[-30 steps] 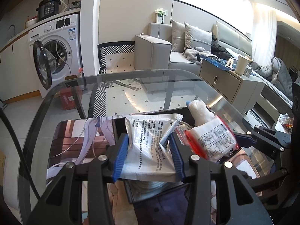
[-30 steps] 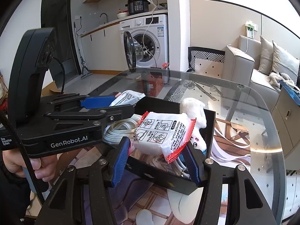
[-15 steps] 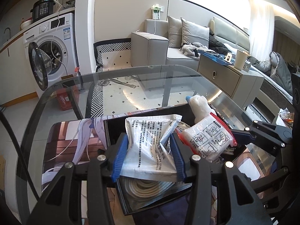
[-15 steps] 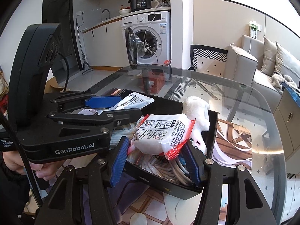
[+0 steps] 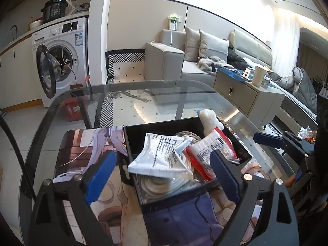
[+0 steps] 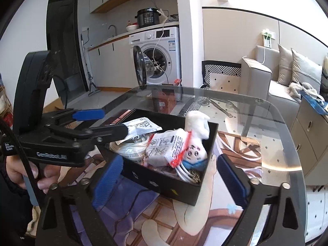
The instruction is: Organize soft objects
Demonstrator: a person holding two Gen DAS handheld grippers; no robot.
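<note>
Black box (image 6: 164, 186); white, red-edged packet (image 6: 166, 149); blue pads (image 6: 106, 176); possibly cartoon-print mat (image 6: 205, 221).

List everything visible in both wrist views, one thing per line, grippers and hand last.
box: 1, black, open-topped, on the printed mat
white packet: 1, white with black print, in the box
red-edged packet: 1, white with red edges, in the box beside the white packet
plush toy: 1, white, at the box's far corner
coiled cable: 1, off-white, under the packets
mat: 1, printed, multicoloured, on the glass table
glass table: 1, clear
washing machine: 1, white, door open, background
sofa: 1, grey, background
left gripper: 1, black, blue pads, jaws opening, holding nothing
right gripper: 1, black, blue pads, jaws opening, holding nothing
hand: 1, on the left gripper's handle
</note>
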